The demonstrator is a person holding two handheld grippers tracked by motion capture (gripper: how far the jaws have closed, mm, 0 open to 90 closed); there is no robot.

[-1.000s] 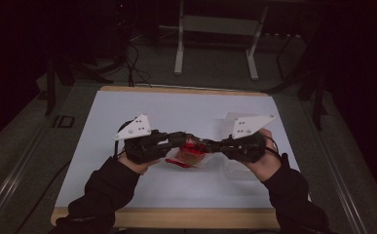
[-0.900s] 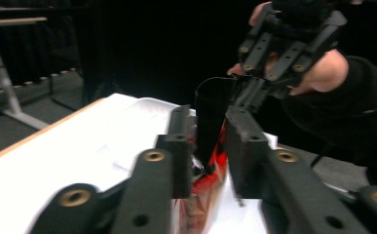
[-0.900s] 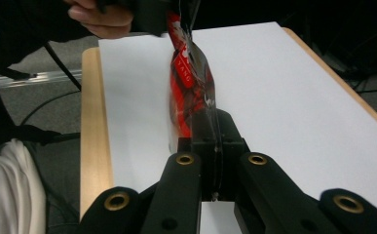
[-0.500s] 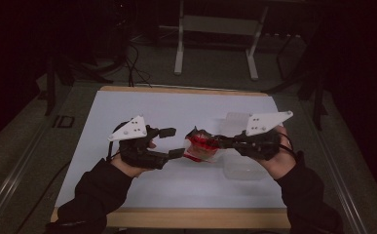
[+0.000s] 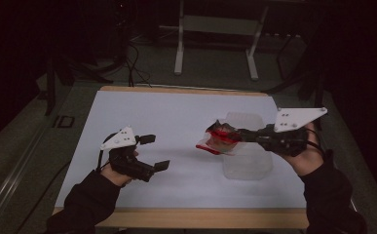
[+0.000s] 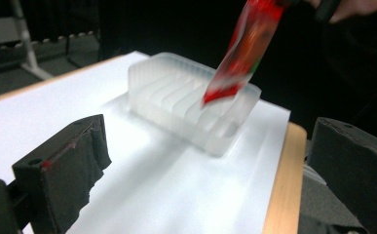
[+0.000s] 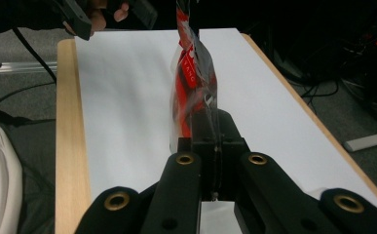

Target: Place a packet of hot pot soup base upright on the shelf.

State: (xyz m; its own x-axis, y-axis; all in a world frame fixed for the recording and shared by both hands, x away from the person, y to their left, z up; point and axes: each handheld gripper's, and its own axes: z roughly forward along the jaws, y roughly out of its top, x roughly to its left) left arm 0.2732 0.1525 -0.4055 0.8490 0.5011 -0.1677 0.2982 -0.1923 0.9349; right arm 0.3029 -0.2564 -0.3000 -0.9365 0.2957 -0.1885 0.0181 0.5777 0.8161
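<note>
Red snack packet (image 5: 218, 140) clamped in right tongs (image 5: 239, 133), held above ribbed clear plastic container (image 5: 247, 163) near counter's (image 5: 176, 122) right edge, left tongs (image 5: 154, 152) just spread wide, nothing held between them

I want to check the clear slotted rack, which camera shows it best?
The left gripper view: the clear rack sits close, its ribbed slots plain. The high view shows it faint, partly behind the red packet. The right gripper view gives nothing clear of it.
</note>
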